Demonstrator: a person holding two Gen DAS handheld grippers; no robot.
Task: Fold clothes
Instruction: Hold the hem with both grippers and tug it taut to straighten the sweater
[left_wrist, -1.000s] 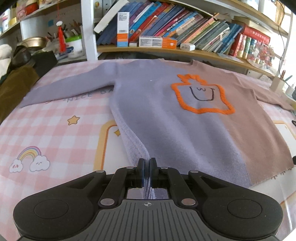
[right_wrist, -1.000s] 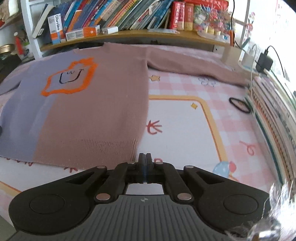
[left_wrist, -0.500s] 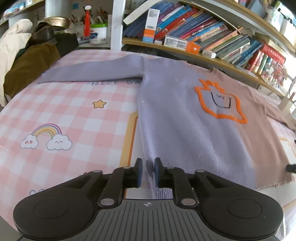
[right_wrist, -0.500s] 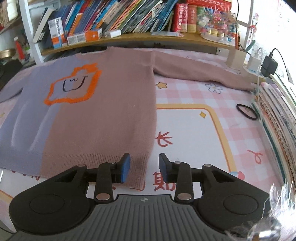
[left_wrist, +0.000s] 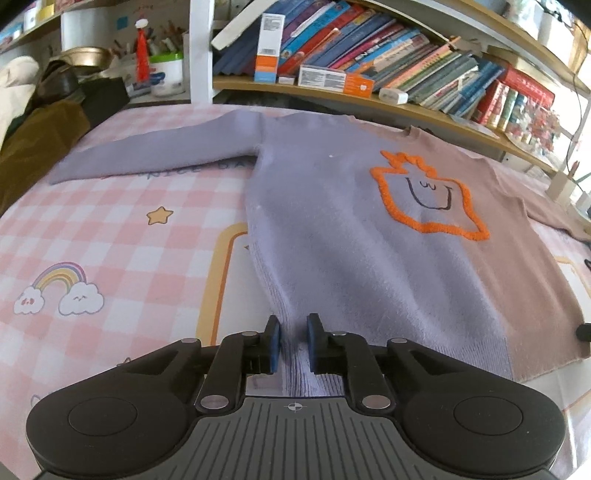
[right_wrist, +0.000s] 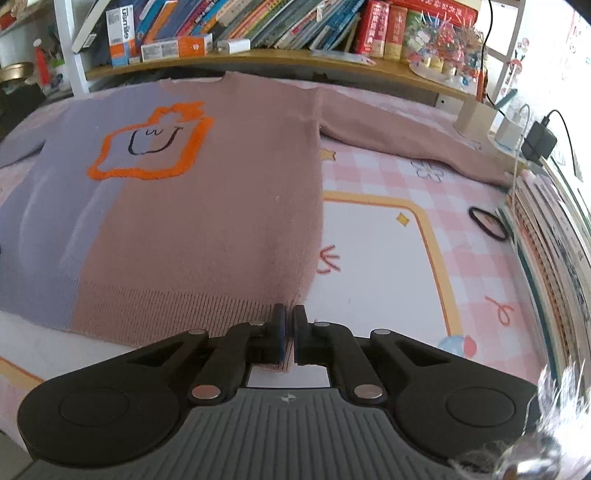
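A knit sweater (left_wrist: 332, 229), lilac on one half and dusty pink on the other (right_wrist: 221, 221), lies flat and face up on a pink checked cloth (left_wrist: 92, 229). An orange outlined figure (left_wrist: 428, 195) marks its chest. Both sleeves are spread out sideways. My left gripper (left_wrist: 293, 332) is at the lilac corner of the hem. Its jaws are closing, and a ridge of ribbed fabric fills the narrow gap between them. My right gripper (right_wrist: 289, 325) is shut on the pink corner of the hem.
A bookshelf (left_wrist: 369, 74) runs along the far edge. A dark pile of clothes (left_wrist: 37, 140) sits at the far left. A black hair tie (right_wrist: 487, 229), a stack of books (right_wrist: 554, 258) and a plugged-in charger (right_wrist: 539, 140) line the right side.
Both grippers opened half a second ago and have closed again on the hem corners. The right one, shut just short of the hem a second ago, now pinches its corner.
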